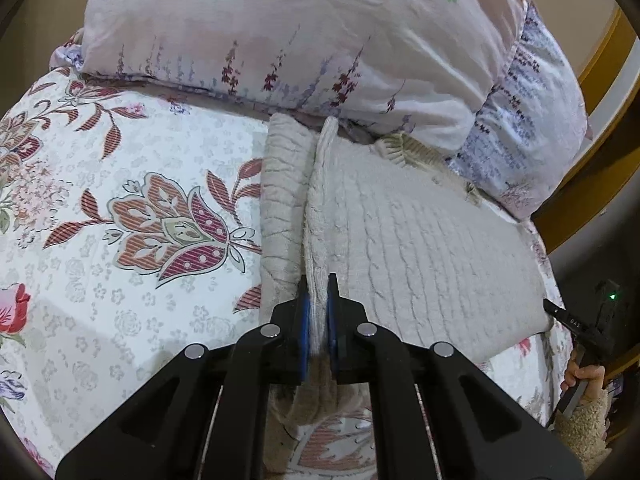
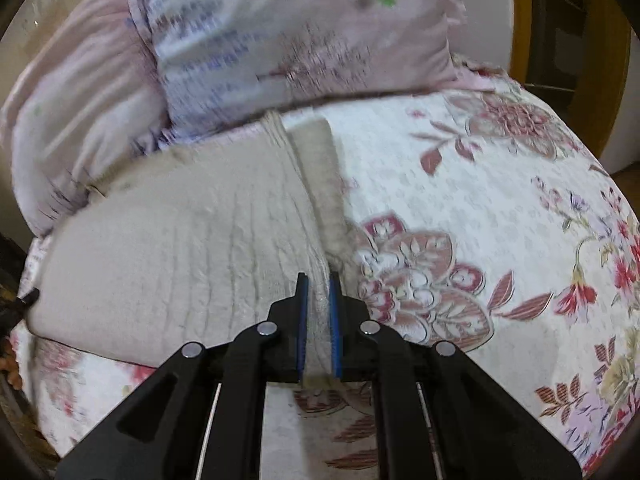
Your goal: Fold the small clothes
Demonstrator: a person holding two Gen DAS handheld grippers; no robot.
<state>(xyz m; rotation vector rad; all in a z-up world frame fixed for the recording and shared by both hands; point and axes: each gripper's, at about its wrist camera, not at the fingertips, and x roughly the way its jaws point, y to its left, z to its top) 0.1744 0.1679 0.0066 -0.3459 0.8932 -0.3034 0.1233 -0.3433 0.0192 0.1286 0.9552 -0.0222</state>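
A cream, ribbed fleece garment lies spread on the flowered bedspread, its far end against the pillows. My left gripper is shut on a raised fold along the garment's left edge, the cloth pinched between the blue pads. In the right wrist view the same garment fills the left half. There my right gripper is shut on a fold along its right edge, and a narrow strip of cloth lies just past the fold. The other gripper and a hand show at the left wrist view's right edge.
Two pale floral pillows are stacked against the garment's far end, seen also as pillows in the right wrist view. A wooden bed frame rises at the right. Open bedspread stretches to the right of the garment.
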